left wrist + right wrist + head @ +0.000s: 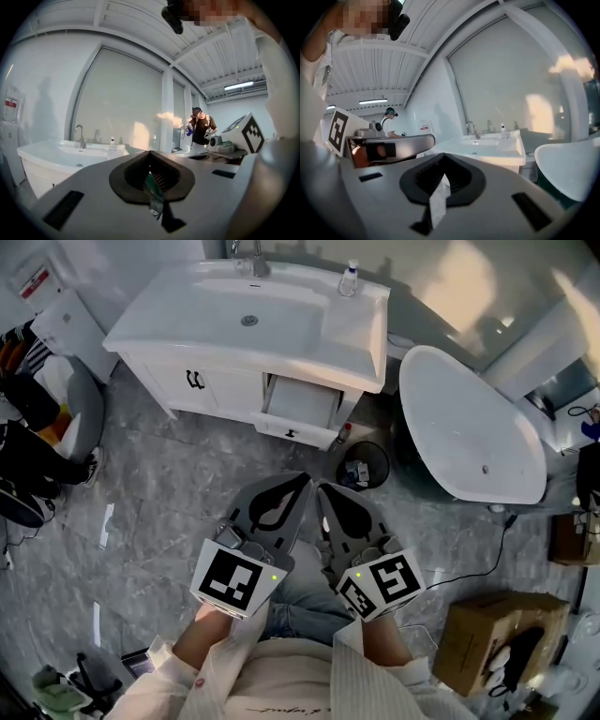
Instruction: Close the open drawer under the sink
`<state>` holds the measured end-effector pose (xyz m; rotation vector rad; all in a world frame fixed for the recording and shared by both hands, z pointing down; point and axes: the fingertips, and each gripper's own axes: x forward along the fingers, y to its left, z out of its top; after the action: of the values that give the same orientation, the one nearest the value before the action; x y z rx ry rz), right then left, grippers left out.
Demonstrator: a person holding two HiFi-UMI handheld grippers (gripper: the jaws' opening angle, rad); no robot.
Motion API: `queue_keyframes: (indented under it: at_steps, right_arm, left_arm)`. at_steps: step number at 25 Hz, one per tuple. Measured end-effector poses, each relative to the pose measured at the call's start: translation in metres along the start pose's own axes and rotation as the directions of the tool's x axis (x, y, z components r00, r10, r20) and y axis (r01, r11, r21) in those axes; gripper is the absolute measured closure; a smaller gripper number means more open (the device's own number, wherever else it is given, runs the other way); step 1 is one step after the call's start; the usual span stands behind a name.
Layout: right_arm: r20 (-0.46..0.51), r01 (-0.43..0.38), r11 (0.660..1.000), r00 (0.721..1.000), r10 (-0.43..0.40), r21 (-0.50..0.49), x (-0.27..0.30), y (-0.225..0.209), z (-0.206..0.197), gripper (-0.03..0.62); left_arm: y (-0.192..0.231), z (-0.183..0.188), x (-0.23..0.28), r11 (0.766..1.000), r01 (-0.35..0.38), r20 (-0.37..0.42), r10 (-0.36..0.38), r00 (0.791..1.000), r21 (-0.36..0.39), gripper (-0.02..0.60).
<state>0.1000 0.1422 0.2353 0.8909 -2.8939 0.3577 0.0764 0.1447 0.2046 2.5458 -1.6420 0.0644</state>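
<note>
**Both grippers shut and empty, held well short of the open drawer**

The left gripper (301, 483) has its jaws pressed together on nothing, and it touches nothing. Just beside it, the right gripper (322, 490) is equally closed and empty. Both are held close to the person's body and point toward the white vanity (169, 371) across bare floor. The drawer (298, 405) sits in the vanity's right half, below the counter and right of the sink (246, 307). It is pulled out, and its front panel with a small dark handle leans toward the floor. Its interior looks pale, and any contents are too small to tell. A waste bin (364, 465) stands near its right corner, with a bathtub (469, 423) further right. In both gripper views the drawer cannot be made out behind the gripper bodies.
</note>
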Motion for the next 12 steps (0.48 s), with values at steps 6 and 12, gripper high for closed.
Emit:
queue_keyframes:
  at_steps: [6, 12]
  right_arm:
    - [-0.034, -0.017, 1.0, 0.999, 0.017, -0.001, 0.031, 0.0, -0.004, 0.585]
    - [-0.059, -0.043, 0.999, 0.997, 0.043, 0.001, 0.075, -0.013, -0.005, 0.585]
  left_arm:
    - [0.029, -0.006, 0.004, 1.0, -0.015, -0.013, 0.015, 1.0, -0.024, 0.566]
    - [0.071, -0.004, 0.018, 0.999, -0.04, -0.015, 0.04, 0.999, -0.013, 0.566]
